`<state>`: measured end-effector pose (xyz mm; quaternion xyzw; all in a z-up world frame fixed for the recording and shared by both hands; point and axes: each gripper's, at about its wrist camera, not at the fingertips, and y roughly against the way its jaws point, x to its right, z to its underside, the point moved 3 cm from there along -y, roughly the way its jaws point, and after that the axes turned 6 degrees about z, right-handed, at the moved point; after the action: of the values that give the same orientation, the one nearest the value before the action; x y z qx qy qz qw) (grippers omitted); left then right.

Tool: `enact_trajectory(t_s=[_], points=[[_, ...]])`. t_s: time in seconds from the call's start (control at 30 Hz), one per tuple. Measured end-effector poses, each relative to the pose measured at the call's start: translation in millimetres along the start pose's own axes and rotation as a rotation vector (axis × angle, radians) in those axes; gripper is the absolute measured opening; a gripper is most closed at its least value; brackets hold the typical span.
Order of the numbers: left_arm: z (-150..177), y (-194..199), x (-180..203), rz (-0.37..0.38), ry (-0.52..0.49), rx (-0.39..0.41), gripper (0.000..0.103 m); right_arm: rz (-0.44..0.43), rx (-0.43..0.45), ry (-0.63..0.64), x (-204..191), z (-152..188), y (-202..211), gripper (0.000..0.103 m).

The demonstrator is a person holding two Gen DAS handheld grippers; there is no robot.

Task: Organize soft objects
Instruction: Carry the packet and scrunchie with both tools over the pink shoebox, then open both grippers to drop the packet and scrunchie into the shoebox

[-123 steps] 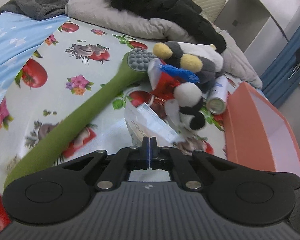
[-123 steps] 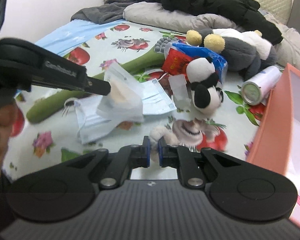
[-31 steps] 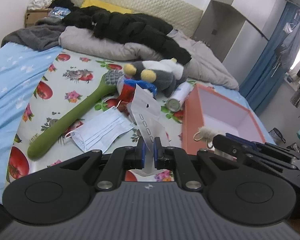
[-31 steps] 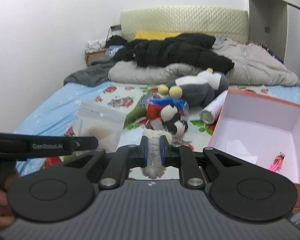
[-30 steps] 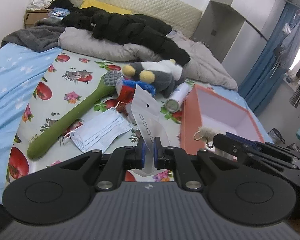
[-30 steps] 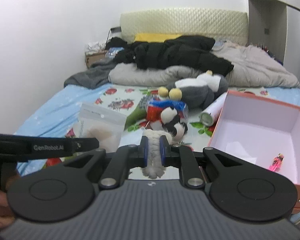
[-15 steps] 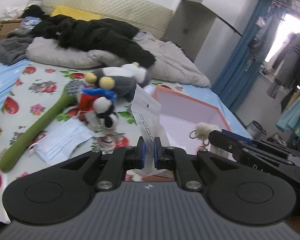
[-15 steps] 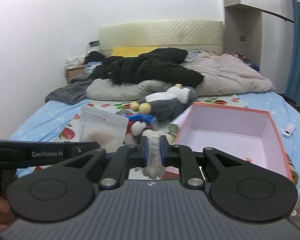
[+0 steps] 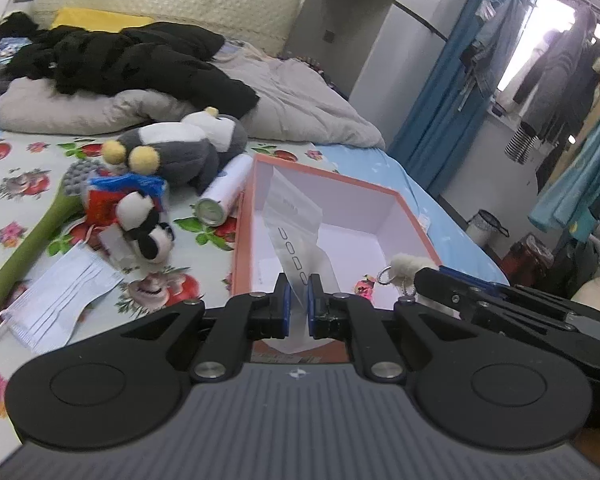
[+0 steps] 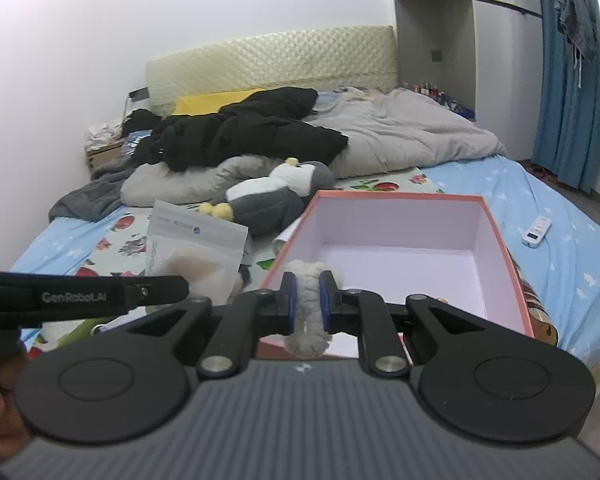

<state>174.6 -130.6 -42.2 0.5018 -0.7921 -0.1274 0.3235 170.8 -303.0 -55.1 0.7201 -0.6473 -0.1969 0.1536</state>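
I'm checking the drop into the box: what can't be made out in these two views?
- Near inner floor of the pink open-topped box: both views, hidden by the grippers.
- Lower end of the fluffy cream keyring charm: right view, behind the right gripper.
- Print on the clear zip pouch: too small.

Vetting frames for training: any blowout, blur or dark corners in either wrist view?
Left wrist: window blown out at upper right, mask slightly blurred, straight lines bowed by fisheye. Right wrist: wall washed bright, corners vignetted dark, box sharp.
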Motion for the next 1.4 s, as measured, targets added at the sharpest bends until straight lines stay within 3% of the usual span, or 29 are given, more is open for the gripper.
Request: enact_trajectory(t_s=[0.4, 0.83, 0.9, 0.97, 1.17, 1.4], points=[[-29.0, -106.6, 10.2, 0.040, -0.046, -0.091, 0.010, 0.050, -0.084, -0.050, 47.4, 1.7, -74.2, 0.016], [-27.0, -212.0, -17.2, -0.003, -0.028, -0.241, 0.011, 0.053, -0.199, -0.107, 77.1, 23.1, -150.9, 0.019], [-26.5, -219.5, -21.0, -0.011, -0.023, -0.234, 0.013, 0.046, -0.217, -0.127, 82.3, 24.9, -158.5, 0.024], [-25.1, -224.9, -22.4, -0.010, -0.019, -0.243, 0.030, 0.049, -0.234, -0.134, 86.1, 27.9, -164.6, 0.030], [-18.7, -232.1, -18.1, -0.019, -0.053, -0.253, 0.031, 0.049, -0.237, -0.129, 87.7, 30.7, -166.2, 0.031], [-25.0, -208.5, -7.1, 0.005, -0.066, -0.206, 0.031, 0.041, -0.194, -0.127, 83.7, 21.1, -143.9, 0.031]])
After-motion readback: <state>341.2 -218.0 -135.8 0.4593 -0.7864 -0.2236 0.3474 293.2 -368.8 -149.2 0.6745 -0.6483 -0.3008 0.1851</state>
